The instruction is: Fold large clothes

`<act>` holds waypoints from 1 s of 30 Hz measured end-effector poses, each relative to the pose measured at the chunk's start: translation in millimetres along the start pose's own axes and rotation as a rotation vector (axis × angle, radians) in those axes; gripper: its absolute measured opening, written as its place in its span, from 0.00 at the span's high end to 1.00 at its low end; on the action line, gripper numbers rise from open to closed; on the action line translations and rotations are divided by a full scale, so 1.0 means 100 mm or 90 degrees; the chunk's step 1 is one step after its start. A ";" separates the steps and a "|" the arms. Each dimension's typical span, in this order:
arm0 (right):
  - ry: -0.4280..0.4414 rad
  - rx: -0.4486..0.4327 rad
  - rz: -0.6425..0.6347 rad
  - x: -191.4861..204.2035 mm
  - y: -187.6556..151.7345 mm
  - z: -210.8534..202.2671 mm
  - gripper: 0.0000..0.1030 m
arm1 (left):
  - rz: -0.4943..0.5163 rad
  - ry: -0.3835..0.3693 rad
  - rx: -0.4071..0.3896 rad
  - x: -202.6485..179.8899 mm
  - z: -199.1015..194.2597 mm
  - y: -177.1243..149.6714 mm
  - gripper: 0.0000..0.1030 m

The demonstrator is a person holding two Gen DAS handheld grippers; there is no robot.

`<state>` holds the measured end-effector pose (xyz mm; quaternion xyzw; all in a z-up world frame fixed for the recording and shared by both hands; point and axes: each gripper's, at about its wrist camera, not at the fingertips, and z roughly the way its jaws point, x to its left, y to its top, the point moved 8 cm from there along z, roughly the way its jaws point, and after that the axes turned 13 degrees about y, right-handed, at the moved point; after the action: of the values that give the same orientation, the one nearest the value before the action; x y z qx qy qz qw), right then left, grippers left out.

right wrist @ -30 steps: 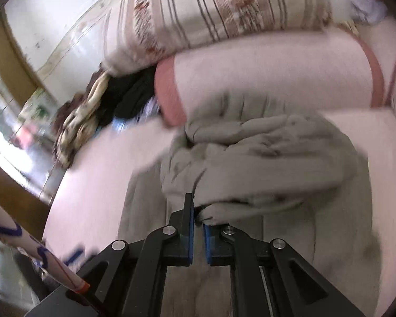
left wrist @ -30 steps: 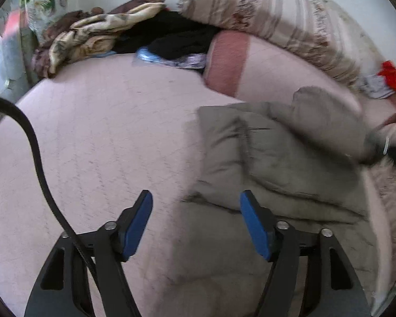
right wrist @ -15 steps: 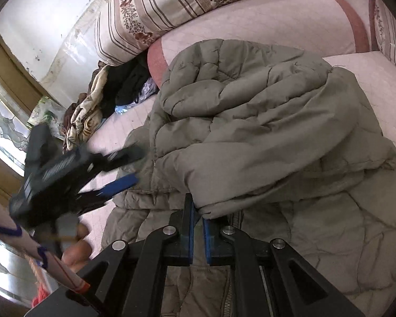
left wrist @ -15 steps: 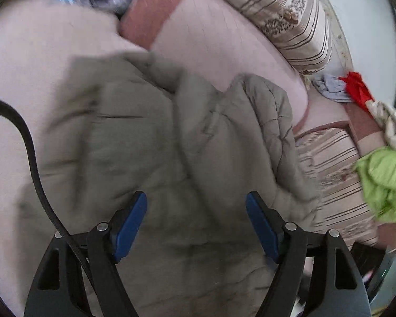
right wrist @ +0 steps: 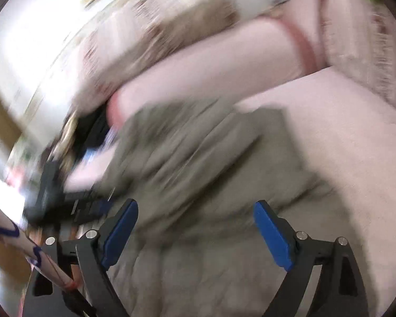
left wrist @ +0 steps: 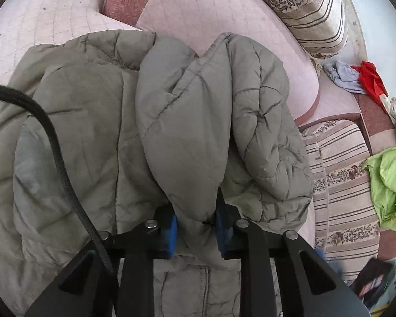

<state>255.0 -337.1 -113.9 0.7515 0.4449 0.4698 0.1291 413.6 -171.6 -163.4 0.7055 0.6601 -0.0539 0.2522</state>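
Left wrist view: left gripper [left wrist: 195, 227], jaws just closed, clamped on a padded fold of the grey-green quilted coat [left wrist: 92, 132]; the coat spreads ahead over the pink mattress [left wrist: 39, 21], long axis running away.

Right wrist view, blurred: right gripper [right wrist: 195, 232], jaws just opened, nothing between; coat lies directly ahead below.

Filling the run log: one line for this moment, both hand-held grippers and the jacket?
left hand-held gripper: just closed, pinching fold of grey padded jacket | right hand-held gripper: just opened, nothing between pads | jacket: bunched on pink sofa
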 end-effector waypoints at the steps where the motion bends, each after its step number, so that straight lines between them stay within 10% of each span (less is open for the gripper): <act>1: -0.005 0.003 0.014 -0.08 0.09 0.06 0.09 | -0.003 0.003 -0.001 0.00 0.01 0.00 0.80; 6: -0.049 0.071 0.065 -0.47 0.31 0.71 0.28 | -0.012 0.028 -0.003 0.02 -0.02 -0.01 0.83; 8: -0.005 0.102 0.090 -0.44 0.28 0.84 0.87 | -0.002 0.045 -0.011 0.05 -0.09 0.00 0.86; 19: 0.069 0.129 0.000 0.10 -0.10 0.31 0.93 | 0.006 0.072 -0.065 0.32 -0.67 -0.33 0.89; 30: -0.050 0.189 -0.007 -0.36 -0.47 0.63 0.91 | 0.062 0.210 -0.095 0.34 -0.39 -0.62 0.73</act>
<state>275.1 -324.4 -197.3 0.7776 0.5083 0.3684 0.0364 348.3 -124.5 -161.0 0.7155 0.6595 0.1241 0.1943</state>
